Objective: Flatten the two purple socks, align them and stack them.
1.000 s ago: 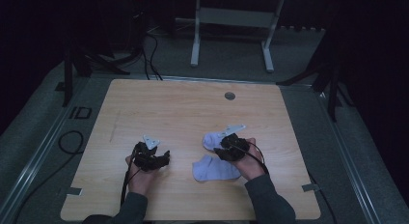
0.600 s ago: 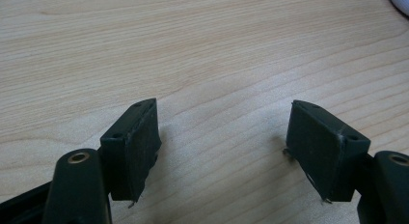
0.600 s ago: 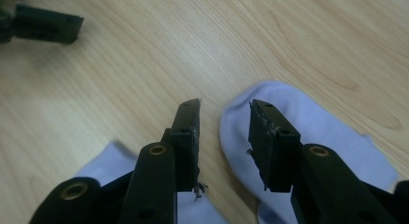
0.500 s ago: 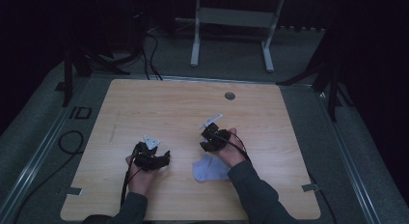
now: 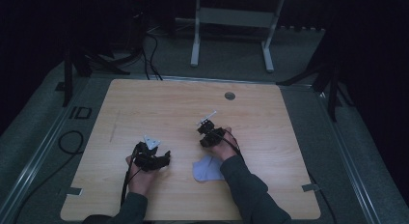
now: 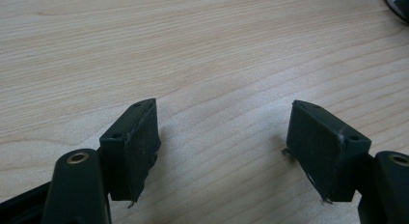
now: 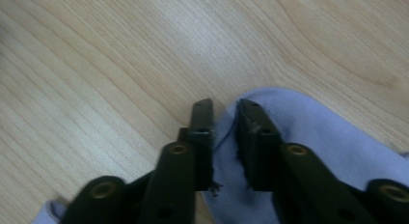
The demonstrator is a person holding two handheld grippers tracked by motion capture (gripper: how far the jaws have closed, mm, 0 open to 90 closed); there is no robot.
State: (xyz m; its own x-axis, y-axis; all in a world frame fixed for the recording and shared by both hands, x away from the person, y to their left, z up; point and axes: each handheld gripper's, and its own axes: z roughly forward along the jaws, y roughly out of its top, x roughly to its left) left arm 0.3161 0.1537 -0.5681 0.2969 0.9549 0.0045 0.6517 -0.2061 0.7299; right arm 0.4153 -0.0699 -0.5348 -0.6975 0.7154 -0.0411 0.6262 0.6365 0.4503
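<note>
A pale blue sock lies on the wooden table near the front, partly under the person's right forearm. My right gripper is just beyond it, held in the right hand. In the right gripper view its jaws are closed on a fold of the sock, with fabric pinched between them. My left gripper rests low at the front left, in the left hand. Its jaws stand wide apart over bare wood, holding nothing.
A round grommet sits in the tabletop at the back centre. Beyond the far edge stands a metal frame. Cables trail on the dark floor to the left.
The right gripper has moved left and away from the person, pulling the sock's far end with it; the sock now shows as a smaller bunched patch. The left gripper stayed put.
</note>
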